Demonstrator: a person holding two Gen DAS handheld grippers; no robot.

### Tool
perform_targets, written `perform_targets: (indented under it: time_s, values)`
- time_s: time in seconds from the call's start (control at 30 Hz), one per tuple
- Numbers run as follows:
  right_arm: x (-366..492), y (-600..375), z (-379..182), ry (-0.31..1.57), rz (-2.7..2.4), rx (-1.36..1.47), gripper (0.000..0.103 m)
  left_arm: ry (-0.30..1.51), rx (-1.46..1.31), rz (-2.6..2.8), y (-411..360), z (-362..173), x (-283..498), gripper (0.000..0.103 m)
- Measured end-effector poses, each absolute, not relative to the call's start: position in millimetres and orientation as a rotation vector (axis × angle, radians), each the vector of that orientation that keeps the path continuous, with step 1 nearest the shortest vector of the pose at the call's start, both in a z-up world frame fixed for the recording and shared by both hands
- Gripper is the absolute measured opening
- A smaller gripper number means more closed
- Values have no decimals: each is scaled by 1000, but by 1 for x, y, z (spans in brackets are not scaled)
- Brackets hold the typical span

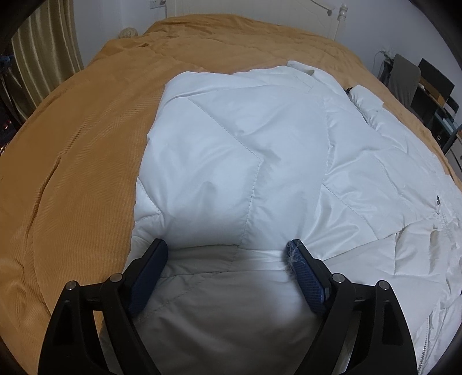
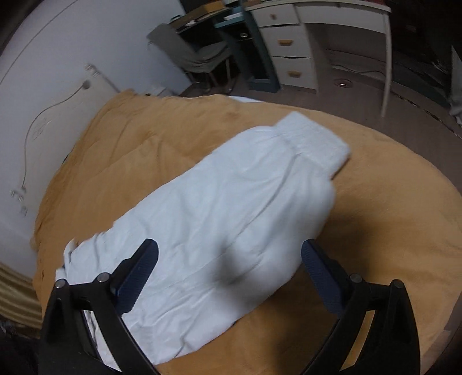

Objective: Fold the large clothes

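Observation:
A white quilted puffer jacket (image 1: 245,161) lies spread on the bed's mustard cover (image 1: 72,173). My left gripper (image 1: 228,249) is open just above the jacket's near part, with its fingers on either side of a puffy fold. In the right wrist view one jacket sleeve (image 2: 231,207) stretches across the cover (image 2: 389,230), its ribbed cuff (image 2: 314,144) at the far end. My right gripper (image 2: 229,251) is open above the near part of the sleeve and holds nothing.
A white headboard (image 1: 326,14) and curtain (image 1: 43,57) stand beyond the bed. A grey chair (image 2: 196,54), a desk with white drawers (image 2: 291,52) and bare floor (image 2: 418,95) lie past the bed's edge. A cable (image 2: 37,127) hangs on the wall.

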State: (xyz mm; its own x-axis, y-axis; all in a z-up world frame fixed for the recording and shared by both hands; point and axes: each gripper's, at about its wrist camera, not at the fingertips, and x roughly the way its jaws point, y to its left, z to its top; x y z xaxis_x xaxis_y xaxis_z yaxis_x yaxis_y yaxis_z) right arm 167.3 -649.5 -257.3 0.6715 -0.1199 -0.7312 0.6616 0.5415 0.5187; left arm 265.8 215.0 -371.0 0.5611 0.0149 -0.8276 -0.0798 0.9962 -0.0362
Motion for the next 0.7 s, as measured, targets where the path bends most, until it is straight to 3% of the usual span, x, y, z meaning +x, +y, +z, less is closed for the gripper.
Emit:
perform_targets:
  time_s: [0.2,0.23,0.27,0.33,0.5,0.7]
  values:
    - [194,-693,-299,723,-604,927,96,975,-69,58,215,-370,266,86]
    - [196,-690,-294,720,-618,894,75,977,-66,60,215,-370,266,86]
    - [202,-688,-290,729,-603,873,41,977,-66,60,215,-370,267,86]
    - [208,-683,-276,694,-507,905,14,977,-67,59,216,-370,267,86]
    - [205,-623,-199,447,-188,956,11,981,-75,55,217,-370,268,86]
    - [235,-451,-114,410,276,784,11,982,-89,45,219,-369,270,86]
